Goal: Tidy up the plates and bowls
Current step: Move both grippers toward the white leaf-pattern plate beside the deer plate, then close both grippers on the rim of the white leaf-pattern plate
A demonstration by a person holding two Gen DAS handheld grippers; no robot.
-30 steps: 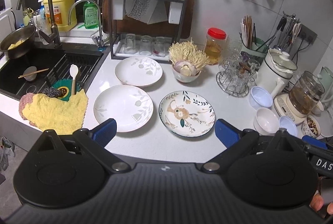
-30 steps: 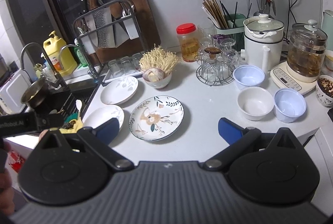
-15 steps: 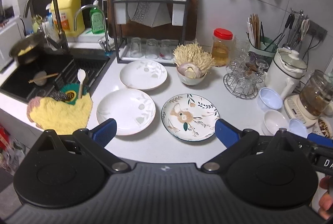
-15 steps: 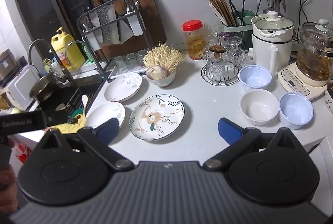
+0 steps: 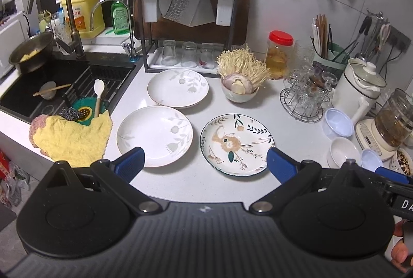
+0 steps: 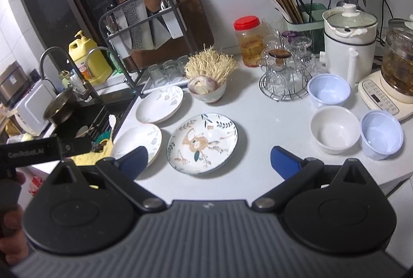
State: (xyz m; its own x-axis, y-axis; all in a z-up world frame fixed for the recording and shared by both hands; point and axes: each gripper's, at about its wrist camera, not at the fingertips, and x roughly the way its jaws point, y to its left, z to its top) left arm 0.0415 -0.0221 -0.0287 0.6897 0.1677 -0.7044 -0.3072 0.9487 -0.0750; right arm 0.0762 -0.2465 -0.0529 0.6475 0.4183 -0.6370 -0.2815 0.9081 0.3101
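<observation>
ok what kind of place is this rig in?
A home kitchen, most likely: a sink with taps sits beside a white counter, a rack holds a cleaver and cutting board, and plates and bowls are spread out.

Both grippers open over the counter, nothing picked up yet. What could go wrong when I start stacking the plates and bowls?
1. The floral-patterned plate lies flat on the white counter; a finger may fail to get under its rim and just push it.
2. The near white plate sits by the sink edge and could slide in.
3. The pale blue plastic bowls by the glass-cup rack may tip when gripped.
</observation>
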